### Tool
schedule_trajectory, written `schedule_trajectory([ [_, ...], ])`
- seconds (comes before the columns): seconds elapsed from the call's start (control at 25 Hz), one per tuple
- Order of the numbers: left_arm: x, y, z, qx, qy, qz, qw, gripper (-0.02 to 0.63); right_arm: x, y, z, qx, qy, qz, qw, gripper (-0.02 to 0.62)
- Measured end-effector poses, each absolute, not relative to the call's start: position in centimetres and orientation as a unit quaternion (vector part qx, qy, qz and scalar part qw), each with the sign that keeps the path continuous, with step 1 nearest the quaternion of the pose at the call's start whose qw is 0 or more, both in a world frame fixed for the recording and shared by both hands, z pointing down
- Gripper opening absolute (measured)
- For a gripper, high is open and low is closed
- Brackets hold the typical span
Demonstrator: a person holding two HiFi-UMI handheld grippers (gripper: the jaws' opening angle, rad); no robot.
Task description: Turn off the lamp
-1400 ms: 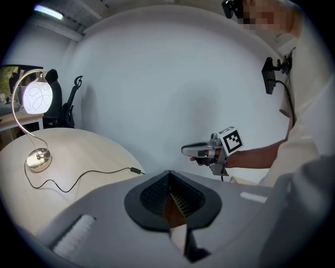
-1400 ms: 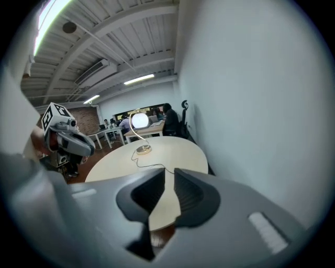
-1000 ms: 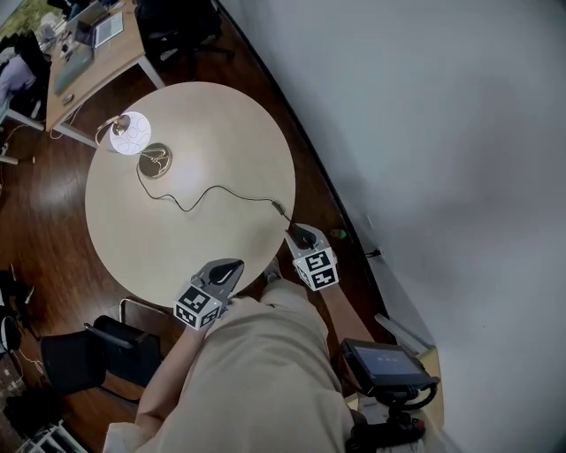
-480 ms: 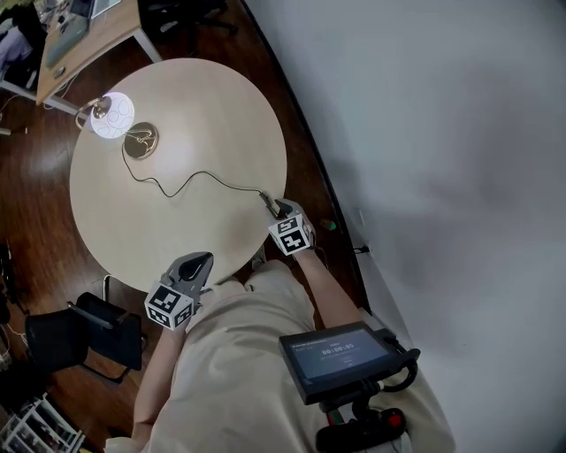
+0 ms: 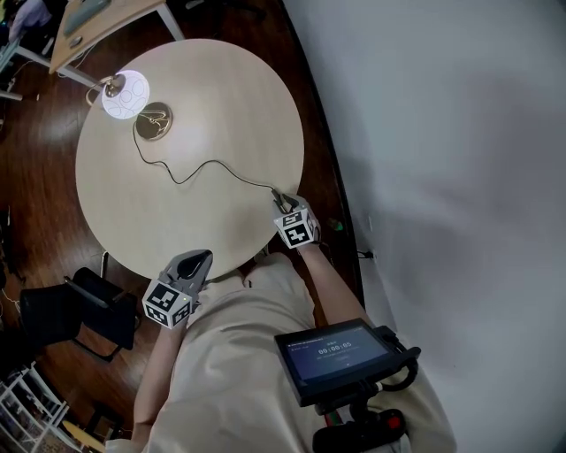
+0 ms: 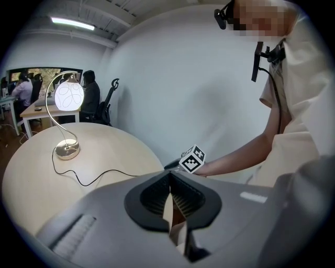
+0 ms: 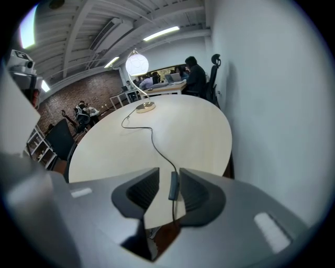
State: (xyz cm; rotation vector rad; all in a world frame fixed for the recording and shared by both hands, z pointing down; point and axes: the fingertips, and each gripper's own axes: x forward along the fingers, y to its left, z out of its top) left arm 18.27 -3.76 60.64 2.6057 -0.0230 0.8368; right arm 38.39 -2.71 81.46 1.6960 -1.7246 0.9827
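Note:
The lamp's round globe [image 5: 124, 93] glows white above its brass base [image 5: 155, 121] at the far side of the round table [image 5: 177, 221]. Its black cord [image 5: 212, 164] snakes across to the near right edge. There my right gripper [image 5: 285, 205] stands open, with the cord's dark inline switch [image 7: 173, 185] between its pads, nearer the right pad and not pressed. The right gripper view also shows the lit globe [image 7: 137, 64] far off. My left gripper [image 5: 199, 261] hovers at the table's near edge, shut on nothing; the left gripper view shows the globe [image 6: 68, 97] and base [image 6: 67, 151].
A white wall [image 5: 442, 133] runs close along the table's right. A black chair [image 5: 80, 310] stands at the table's near left on dark wood floor. A desk [image 5: 97, 18] with seated people lies beyond the lamp. A screen device [image 5: 340, 354] hangs at the person's front.
My right gripper has come down to the table's edge and now straddles the cord's switch. The left gripper shifted slightly. The lamp stays lit.

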Motion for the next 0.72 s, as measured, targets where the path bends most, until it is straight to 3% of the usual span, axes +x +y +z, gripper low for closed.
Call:
schedule_trajectory([
  [0.44,17.8,-5.0,60.4,0.929,-0.012,0.308,0.203,0.0,38.4,-2.2,85.1,0.631,-0.617,0.397,0.254,0.118],
  [0.72,17.1,-4.7,60.7,0.927,-0.013,0.313,0.206,0.0,38.7,-3.1,86.9,0.625,-0.603,0.405,0.285,0.118],
])
